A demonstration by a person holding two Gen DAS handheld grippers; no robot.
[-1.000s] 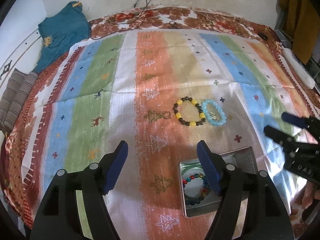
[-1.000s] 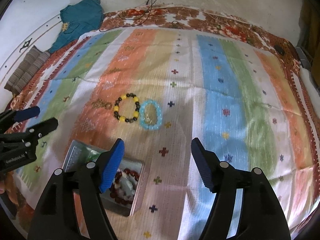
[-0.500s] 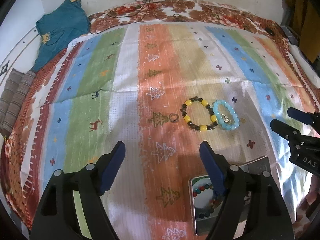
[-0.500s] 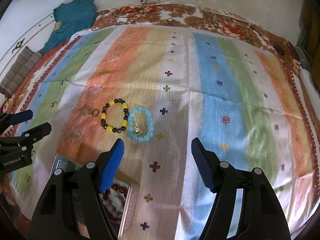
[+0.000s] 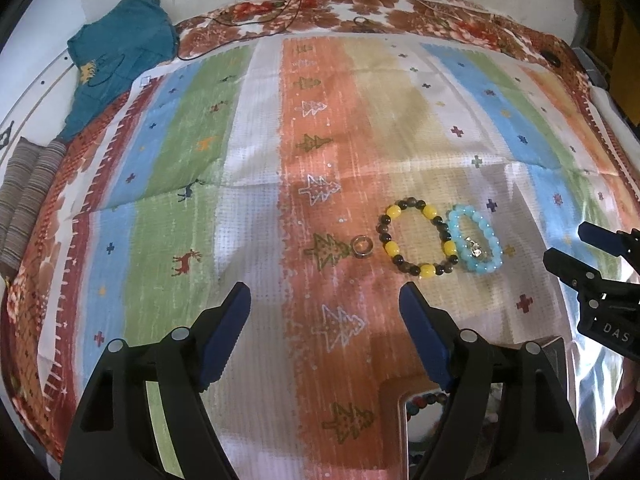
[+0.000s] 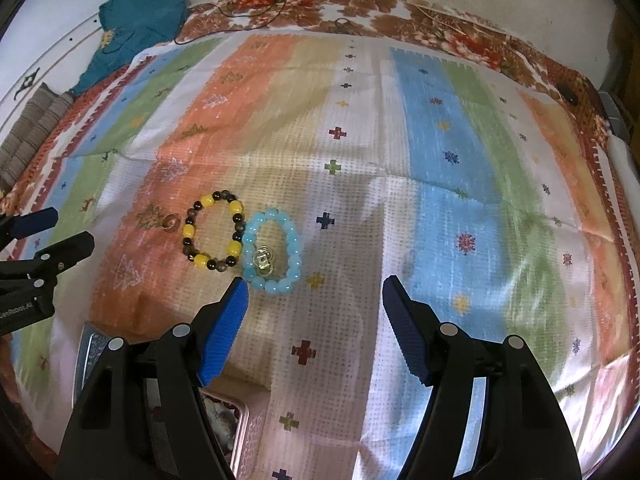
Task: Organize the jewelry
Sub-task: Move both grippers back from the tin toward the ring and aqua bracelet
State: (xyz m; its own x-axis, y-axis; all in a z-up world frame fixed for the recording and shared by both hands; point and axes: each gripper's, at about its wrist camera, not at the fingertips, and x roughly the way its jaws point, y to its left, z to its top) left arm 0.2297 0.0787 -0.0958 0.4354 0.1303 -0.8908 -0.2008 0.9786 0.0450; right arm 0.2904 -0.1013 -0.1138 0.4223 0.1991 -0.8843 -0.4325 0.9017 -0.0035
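On the striped cloth lie a small metal ring (image 5: 362, 246) (image 6: 171, 222), a yellow-and-dark bead bracelet (image 5: 418, 237) (image 6: 213, 232) and a light blue bead bracelet (image 5: 475, 246) (image 6: 273, 256) with a small charm, side by side. A metal tin (image 5: 554, 350) (image 6: 89, 350) holding beaded bracelets sits near me, mostly hidden behind the fingers. My left gripper (image 5: 326, 340) is open and empty, short of the ring. My right gripper (image 6: 316, 330) is open and empty, just short of the blue bracelet.
The cloth (image 5: 256, 208) covers a floral-bordered bed. A teal garment (image 5: 120, 56) and a striped folded fabric (image 5: 24, 200) lie at the far left. Cables (image 5: 288, 8) trail at the back edge by the wall.
Both grippers have moved forward toward the jewelry. The bracelets and ring sit nearer in both views and the tin has slid down behind the fingers. Both grippers stay open.
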